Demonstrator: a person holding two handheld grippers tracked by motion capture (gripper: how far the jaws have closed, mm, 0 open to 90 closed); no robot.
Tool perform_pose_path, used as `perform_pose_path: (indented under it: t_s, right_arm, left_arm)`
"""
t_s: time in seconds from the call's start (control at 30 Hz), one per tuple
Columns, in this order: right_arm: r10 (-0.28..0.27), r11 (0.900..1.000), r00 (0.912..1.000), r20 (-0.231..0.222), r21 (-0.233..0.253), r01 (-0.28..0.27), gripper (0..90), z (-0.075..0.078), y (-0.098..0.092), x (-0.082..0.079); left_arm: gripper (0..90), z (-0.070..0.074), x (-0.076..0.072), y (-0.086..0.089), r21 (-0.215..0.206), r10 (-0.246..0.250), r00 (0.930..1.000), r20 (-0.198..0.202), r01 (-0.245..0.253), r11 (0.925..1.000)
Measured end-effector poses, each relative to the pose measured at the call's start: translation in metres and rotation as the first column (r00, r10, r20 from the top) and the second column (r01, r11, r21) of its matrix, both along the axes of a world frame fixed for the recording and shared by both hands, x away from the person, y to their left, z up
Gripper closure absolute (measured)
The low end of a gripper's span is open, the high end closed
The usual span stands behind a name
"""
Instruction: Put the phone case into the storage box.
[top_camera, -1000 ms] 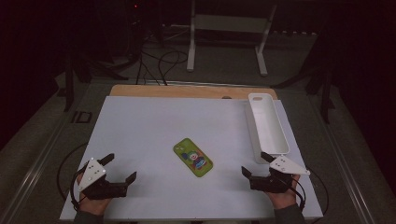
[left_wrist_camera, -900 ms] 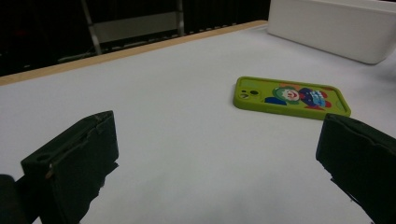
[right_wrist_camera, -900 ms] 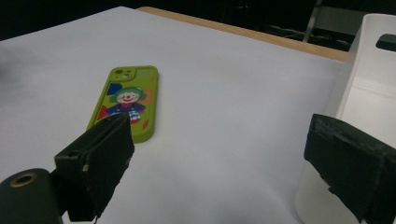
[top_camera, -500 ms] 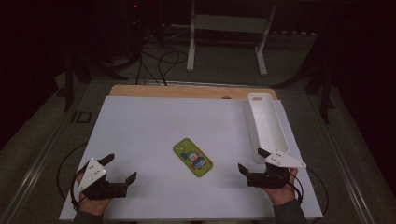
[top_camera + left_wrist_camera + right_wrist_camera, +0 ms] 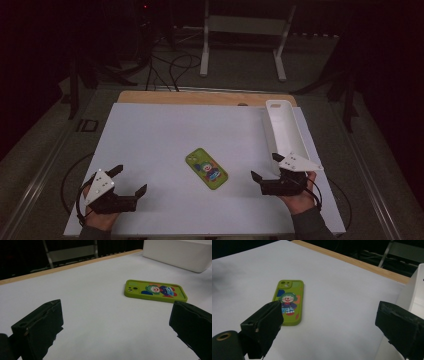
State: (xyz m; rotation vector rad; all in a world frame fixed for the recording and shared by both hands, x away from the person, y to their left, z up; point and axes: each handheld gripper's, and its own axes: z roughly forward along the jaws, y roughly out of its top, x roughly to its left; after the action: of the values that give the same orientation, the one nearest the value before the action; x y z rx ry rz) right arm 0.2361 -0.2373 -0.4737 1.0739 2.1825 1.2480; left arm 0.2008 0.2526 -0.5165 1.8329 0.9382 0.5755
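Wide white table (image 5: 165, 135), a strip of bare wood along its far edge. Long white tray (image 5: 285, 131) at the far right side, lengthwise away from the person, empty as far as can be seen. Left gripper (image 5: 129, 181) near the front left corner, held by a hand (image 5: 99, 219) coming in from the bottom edge; jaws spread wide, nothing between them, tips aimed right toward the middle of the table. Right gripper (image 5: 263, 168) near the front right, just before the near end of the tray, also held in a hand (image 5: 299, 199); jaws likewise wide apart and empty, aimed left. Green phone case (image 5: 206, 169) flat on the table between the two grippers, nearer the right one, touched by neither, clown picture up, lying on a slant. In the left gripper view, phone case (image 5: 155, 290) ahead and to the right of the jaws, tray (image 5: 178, 253) beyond. In the right gripper view, phone case (image 5: 289, 301) just past the left jaw, camera holes at its far end.
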Motion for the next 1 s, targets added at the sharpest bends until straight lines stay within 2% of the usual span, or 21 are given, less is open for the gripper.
perform_pose_path:
  t_s: [0.47, 0.7, 1.0]
  right_arm:
    - [0.026, 0.998, 0.9989, -0.039, -0.049, -0.028, 7.3, 0.017, 0.018, 0.014]
    - [0.043, 0.998, 0.9981, -0.045, -0.052, -0.045, 7.3, 0.028, 0.026, 0.022]
    - [0.048, 0.995, 0.9975, -0.053, -0.08, -0.052, 7.3, 0.037, 0.037, 0.031]
  left_arm:
    - [0.0, -0.001, 0.0, 0.0, 0.003, 0.0, 1.0, -0.002, 0.0, 1.0]
    - [0.0, -0.001, 0.001, 0.0, 0.003, 0.001, 1.0, -0.004, -0.001, 1.0]
    - [0.0, -0.001, 0.001, 0.0, 0.0, 0.002, 1.0, -0.008, -0.002, 1.0]
